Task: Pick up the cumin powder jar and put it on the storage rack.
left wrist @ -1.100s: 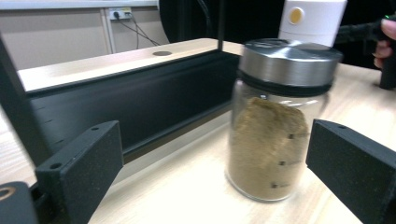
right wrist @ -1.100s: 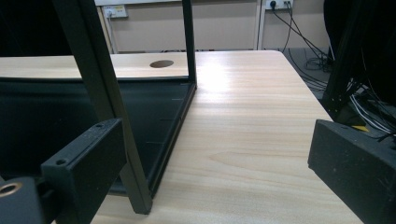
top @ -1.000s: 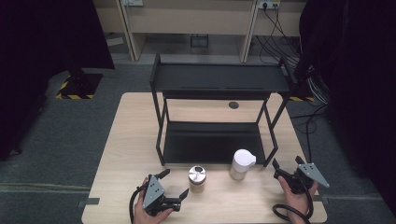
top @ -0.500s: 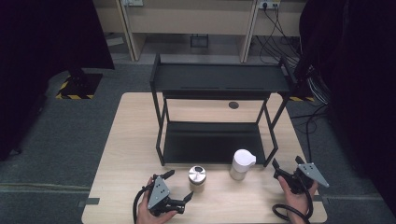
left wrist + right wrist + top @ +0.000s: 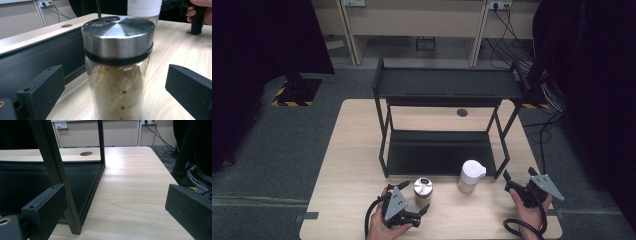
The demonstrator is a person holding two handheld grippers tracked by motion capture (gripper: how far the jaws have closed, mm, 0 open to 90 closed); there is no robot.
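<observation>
Left gripper (image 5: 418, 198) has slid rightward since a second ago, jaws just narrowing slightly but wide and untouching around the metal-lidded glass jar of brown powder (image 5: 422, 189) at the table's front edge, grasp likely next; right gripper (image 5: 515, 181) idles open.

- jar (image 5: 117, 67) bottom cut off by lower edge in left gripper view; markings on its glass too blurred to read
- white bottle (image 5: 144, 10) top cut off, lower part hidden behind jar
- rack (image 5: 53, 170) upper shelf out of frame in right gripper view
- person's forearms cut off at bottom edge of high view
</observation>
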